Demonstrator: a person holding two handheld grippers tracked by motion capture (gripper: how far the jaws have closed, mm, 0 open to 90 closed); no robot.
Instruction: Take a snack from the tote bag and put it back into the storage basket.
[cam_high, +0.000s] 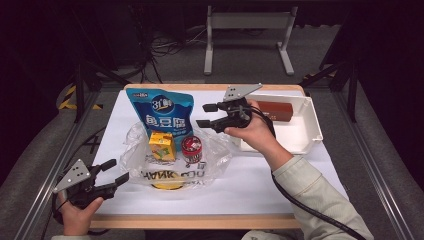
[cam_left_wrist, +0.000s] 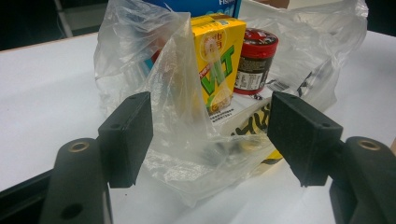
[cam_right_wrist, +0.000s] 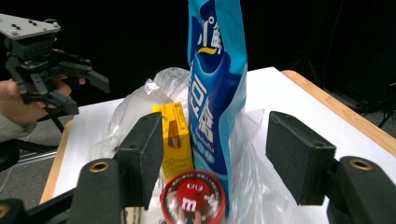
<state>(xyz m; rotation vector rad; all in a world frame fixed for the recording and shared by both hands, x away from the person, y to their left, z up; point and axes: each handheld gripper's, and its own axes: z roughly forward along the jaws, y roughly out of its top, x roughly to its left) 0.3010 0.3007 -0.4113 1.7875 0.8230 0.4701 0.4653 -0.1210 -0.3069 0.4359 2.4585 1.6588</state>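
A clear plastic bag (cam_high: 150, 150) lies open on the white table (cam_high: 280, 175). In it stand a tall blue snack pouch (cam_high: 161, 114), a yellow drink carton (cam_high: 162, 146) and a small red-lidded jar (cam_high: 191, 149). My left gripper (cam_high: 116, 171) is open at the table's front left corner; the bag's near edge (cam_left_wrist: 187, 149) lies between its jaws. My right gripper (cam_high: 209, 115) is open just right of the pouch, above the jar. In the right gripper view the pouch (cam_right_wrist: 217, 88), carton (cam_right_wrist: 175, 135) and jar (cam_right_wrist: 194, 196) sit between the open jaws.
A white tray (cam_high: 305, 145) at the table's right back holds a brown box (cam_high: 274, 111). A yellow disc (cam_high: 167, 184) lies under the bag's front. The wooden table edge (cam_high: 190, 221) runs along the front. A metal stand (cam_high: 247, 22) sits on the floor behind.
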